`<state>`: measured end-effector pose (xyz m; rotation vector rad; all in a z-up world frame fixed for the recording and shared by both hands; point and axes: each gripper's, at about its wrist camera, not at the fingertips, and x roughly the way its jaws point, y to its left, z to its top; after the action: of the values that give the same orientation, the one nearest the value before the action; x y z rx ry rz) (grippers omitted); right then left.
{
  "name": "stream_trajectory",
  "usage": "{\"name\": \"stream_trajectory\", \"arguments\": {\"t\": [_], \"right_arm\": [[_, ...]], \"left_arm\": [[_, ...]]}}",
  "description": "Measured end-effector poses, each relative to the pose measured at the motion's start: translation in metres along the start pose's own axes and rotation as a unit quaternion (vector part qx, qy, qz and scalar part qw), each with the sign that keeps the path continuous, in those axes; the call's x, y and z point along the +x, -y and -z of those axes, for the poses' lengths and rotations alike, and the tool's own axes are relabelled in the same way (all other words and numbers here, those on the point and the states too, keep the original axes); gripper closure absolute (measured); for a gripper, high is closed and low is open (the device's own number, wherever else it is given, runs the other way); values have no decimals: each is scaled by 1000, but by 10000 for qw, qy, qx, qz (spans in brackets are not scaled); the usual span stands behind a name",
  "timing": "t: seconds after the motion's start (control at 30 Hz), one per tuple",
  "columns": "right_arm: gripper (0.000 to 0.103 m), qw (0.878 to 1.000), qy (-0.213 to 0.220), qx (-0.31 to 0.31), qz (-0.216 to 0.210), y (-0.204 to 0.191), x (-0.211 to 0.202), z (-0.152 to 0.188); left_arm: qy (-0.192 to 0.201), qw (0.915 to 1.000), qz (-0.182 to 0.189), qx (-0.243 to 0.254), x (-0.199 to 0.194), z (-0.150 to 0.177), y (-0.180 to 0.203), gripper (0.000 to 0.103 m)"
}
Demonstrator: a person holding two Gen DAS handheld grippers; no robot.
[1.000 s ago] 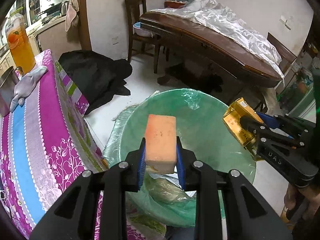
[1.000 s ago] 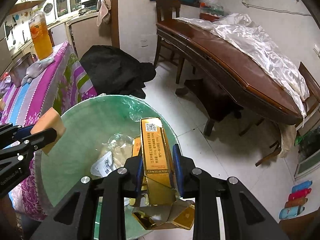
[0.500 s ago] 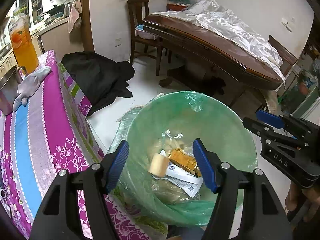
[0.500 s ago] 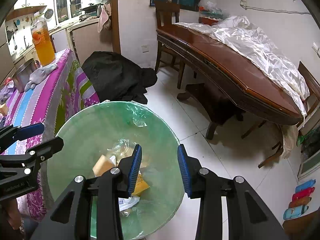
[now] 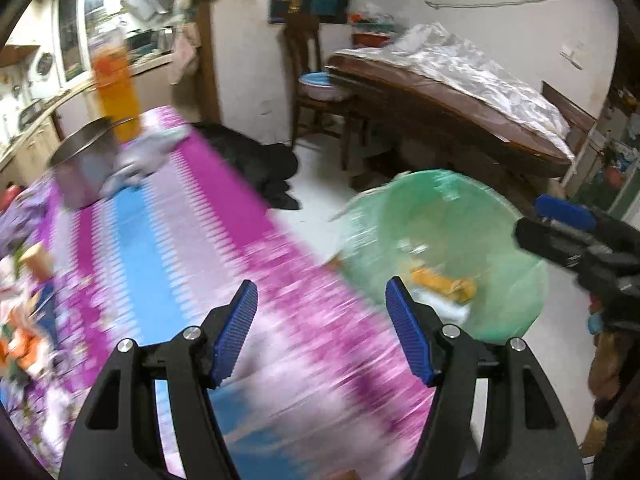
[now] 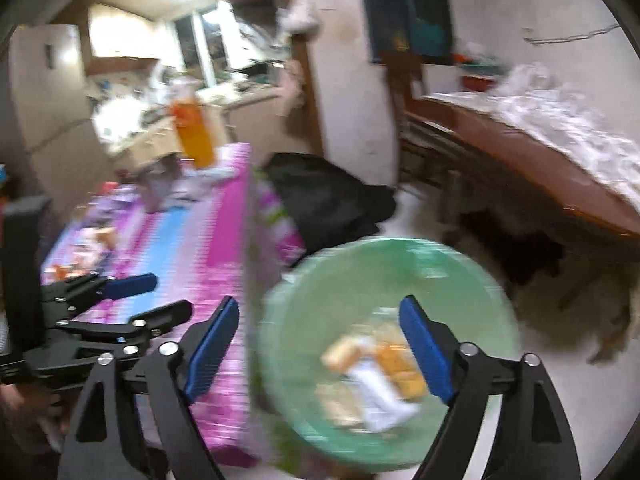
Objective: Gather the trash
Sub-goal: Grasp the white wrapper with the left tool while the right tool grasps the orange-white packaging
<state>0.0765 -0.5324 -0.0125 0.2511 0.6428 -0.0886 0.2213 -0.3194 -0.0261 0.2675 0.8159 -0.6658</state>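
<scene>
Holding nothing, the left gripper stood apart-fingered and the right gripper was opening above the green-lined trash bin, where wrappers lay, while litter remained on the surface.

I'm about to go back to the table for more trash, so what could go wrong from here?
1. The metal pot and the tall orange drink bottle stand close together at the far end of the table; a quick reach there might knock them over.
2. The left tool and the right tool are empty and near each other, the right one's jaws opening; they could collide.
3. The green-lined bin stands right at the table's edge, so a swing could bump it.
</scene>
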Motion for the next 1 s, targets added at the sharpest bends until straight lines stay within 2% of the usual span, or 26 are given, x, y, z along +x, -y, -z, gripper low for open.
{"name": "stream_trajectory", "arguments": {"t": [0.2, 0.33, 0.43, 0.53, 0.67, 0.73, 0.9, 1.0], "right_arm": [[18, 9941, -103, -486, -969, -92, 28, 6], [18, 9865, -274, -828, -1388, -145, 50, 5], [18, 9787, -389, -1131, -1667, -185, 66, 4], [18, 9724, -488, -1300, -1876, -216, 80, 1], [20, 9606, -649, -1575, -2197, -254, 102, -6], [27, 9530, -781, -1710, -2376, -272, 119, -12], [35, 9406, -999, -1845, -2668, -304, 159, -29], [38, 9339, -1091, -1946, -2795, -321, 182, -35]], "left_arm": [[2, 9955, -731, -595, -40, 45, -104, 39], [-58, 9890, -1132, -951, -65, 74, -166, 39], [-124, 9848, -1283, -1166, -78, 93, -199, 39], [-227, 9860, -1258, -1071, -80, 102, -216, 39], [-396, 9897, -982, -962, -69, 106, -224, 39], [-456, 9907, -887, -930, -60, 108, -223, 39], [-583, 9917, -799, -819, -43, 108, -223, 40], [-567, 9921, -814, -770, -39, 108, -223, 45]]}}
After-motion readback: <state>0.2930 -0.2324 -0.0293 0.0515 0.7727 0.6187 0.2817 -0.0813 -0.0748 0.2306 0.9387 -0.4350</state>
